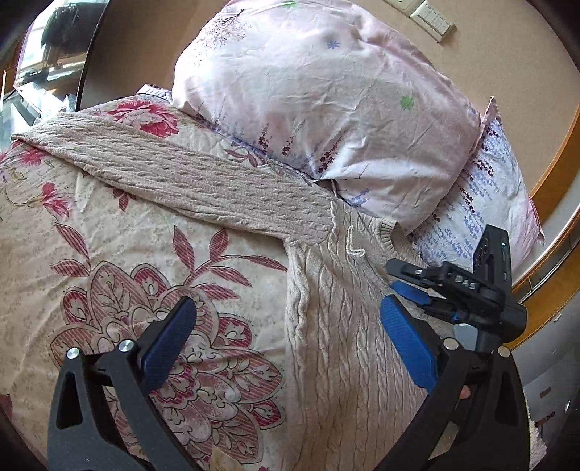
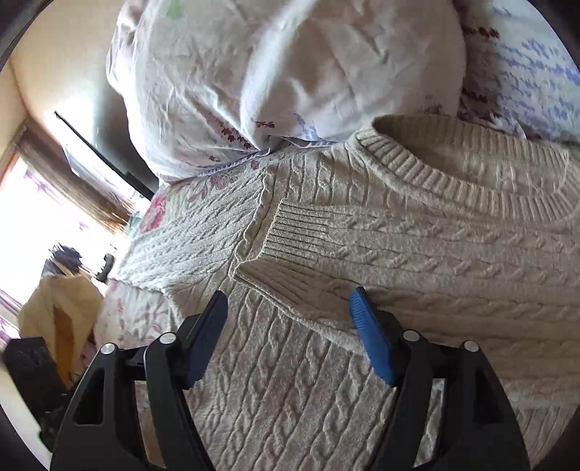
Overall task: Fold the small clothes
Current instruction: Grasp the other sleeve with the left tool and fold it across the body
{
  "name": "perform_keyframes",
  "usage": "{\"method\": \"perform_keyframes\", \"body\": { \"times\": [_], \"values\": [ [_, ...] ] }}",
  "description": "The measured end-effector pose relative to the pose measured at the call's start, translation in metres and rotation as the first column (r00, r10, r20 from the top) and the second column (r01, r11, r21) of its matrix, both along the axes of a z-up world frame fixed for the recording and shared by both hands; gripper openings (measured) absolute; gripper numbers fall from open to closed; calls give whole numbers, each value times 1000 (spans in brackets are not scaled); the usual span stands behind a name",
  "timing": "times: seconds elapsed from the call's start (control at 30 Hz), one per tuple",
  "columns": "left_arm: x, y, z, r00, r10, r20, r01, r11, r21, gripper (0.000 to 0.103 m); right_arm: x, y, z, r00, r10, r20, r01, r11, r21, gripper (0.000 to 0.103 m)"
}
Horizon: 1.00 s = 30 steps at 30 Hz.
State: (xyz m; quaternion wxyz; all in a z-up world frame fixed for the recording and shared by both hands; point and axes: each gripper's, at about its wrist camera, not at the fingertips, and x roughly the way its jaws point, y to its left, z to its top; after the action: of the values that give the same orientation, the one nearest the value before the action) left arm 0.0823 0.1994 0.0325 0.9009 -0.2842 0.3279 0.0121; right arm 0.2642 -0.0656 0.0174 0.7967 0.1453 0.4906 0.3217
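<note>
- A beige cable-knit sweater (image 1: 340, 326) lies flat on a bed, on a floral bedspread (image 1: 119, 290) with red and pink blooms.
- In the left wrist view one sleeve (image 1: 174, 174) stretches out toward 10 o'clock across the bedspread, while the ribbed collar (image 1: 388, 235) sits at about 2 o'clock, just beside a pale pink pillow (image 1: 326, 101).
- In the right wrist view the other sleeve is folded across the chest, its ribbed cuff (image 2: 297, 232) resting on the body below the collar (image 2: 453, 181).
- The left tongs (image 1: 290, 347) stand released – blue pads wide apart, nothing between them, over the sweater's edge where it meets the bedspread.
- The right tongs (image 2: 290, 326) are also released – the fingers stand apart over the folded sleeve, with the right-side blue pad (image 2: 369, 333) close against its lower edge; whether it touches, I cannot tell.
- A wall switch plate (image 1: 431, 18) shows at 1 o'clock in the left view.
</note>
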Motion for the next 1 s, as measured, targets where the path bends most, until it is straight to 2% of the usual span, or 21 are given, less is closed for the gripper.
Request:
{"method": "perform_keyframes", "body": {
  "times": [0.03, 0.1, 0.2, 0.27, 0.33, 0.43, 0.5, 0.53, 0.6, 0.67, 0.73, 0.83, 0.9, 1.0],
  "values": [
    [1, 6, 0, 1000, 1, -8, -1, 1000, -5, 101, 1, -11, 2, 999, -25, -41, 26, 999, 33, 102],
    [2, 21, 2, 1000, 13, -15, -13, 1000, -21, 101, -4, -38, 10, 992, -103, -76, 105, 994, 27, 102],
    [9, 48, 1, 998, 56, -32, -58, 996, -62, 101, -21, -86, 24, 985, -169, -25, 170, 983, 68, 102],
    [16, 68, -2, 994, 97, -54, -103, 989, -105, 101, -35, -122, 32, 969, -245, 12, 244, 968, 65, 102],
    [24, 87, -10, 989, 127, -80, -139, 975, -172, 100, -47, -160, 36, 954, -298, 40, 294, 952, 84, 102],
    [33, 109, -23, 980, 162, -117, -189, 938, -290, 92, -65, -211, 32, 931, -359, 63, 353, 931, 94, 102],
    [34, 121, -24, 968, 215, -130, -246, 919, -307, 84, -74, -245, 23, 913, -404, 56, 393, 909, 142, 102],
    [33, 128, -26, 961, 239, -136, -272, 904, -329, 78, -76, -262, 18, 900, -434, 44, 422, 892, 161, 102],
    [31, 143, -30, 948, 285, -142, -318, 866, -387, 72, -79, -291, 13, 868, -496, 41, 483, 859, 170, 102],
    [31, 155, -31, 936, 315, -155, -351, 841, -412, 66, -83, -316, 10, 820, -566, 84, 551, 821, 148, 102],
    [33, 166, -31, 929, 335, -159, -371, 830, -417, 64, -92, -340, 8, 758, -638, 134, 616, 768, 175, 102],
    [36, 178, -30, 915, 368, -164, -402, 822, -403, 57, -105, -369, -3, 681, -716, 153, 662, 691, 291, 102],
    [40, 184, -30, 908, 384, -168, -419, 813, -404, 54, -105, -381, -13, 668, -737, 99, 677, 658, 330, 102],
    [44, 193, -32, 887, 424, -183, -461, 799, -385, 39, -101, -386, -16, 676, -734, 68, 674, 653, 346, 102]
  ]
}}
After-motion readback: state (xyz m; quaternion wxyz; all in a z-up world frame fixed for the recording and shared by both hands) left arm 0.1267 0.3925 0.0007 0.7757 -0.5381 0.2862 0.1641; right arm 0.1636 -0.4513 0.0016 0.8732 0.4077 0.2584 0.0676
